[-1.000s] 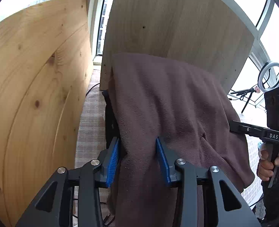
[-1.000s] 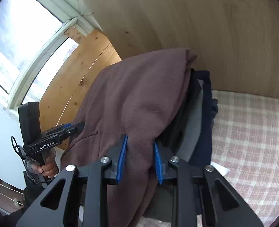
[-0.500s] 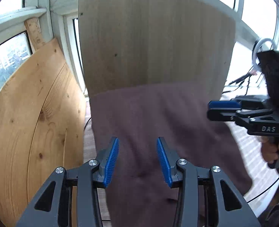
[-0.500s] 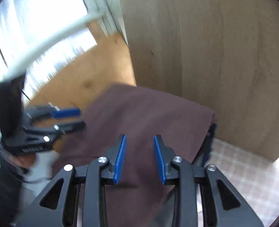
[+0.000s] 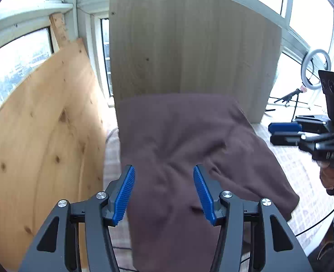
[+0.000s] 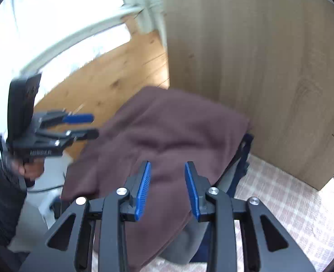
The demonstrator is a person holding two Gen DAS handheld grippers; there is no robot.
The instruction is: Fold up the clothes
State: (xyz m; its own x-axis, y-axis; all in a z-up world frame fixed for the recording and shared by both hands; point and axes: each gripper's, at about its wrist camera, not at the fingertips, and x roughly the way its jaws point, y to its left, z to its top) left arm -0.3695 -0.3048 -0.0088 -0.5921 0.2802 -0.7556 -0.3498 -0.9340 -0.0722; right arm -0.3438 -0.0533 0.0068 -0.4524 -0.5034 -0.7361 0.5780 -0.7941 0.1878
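Brown garment [image 5: 178, 136], folded, on pile of clothes against wood panel [image 5: 189, 45].
Left gripper [image 5: 164, 190]: jaws wide apart, just been opening, empty, above garment. Right gripper [image 6: 168, 188]: jaws part open, just been opening, holding nothing.

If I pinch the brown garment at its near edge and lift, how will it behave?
Probably floppy: the brown garment creases and droops over the stack's edge. Its fuzzy, fleece-like surface should grip the ribbed pads rather than slip. It may drag the darker clothes beneath.
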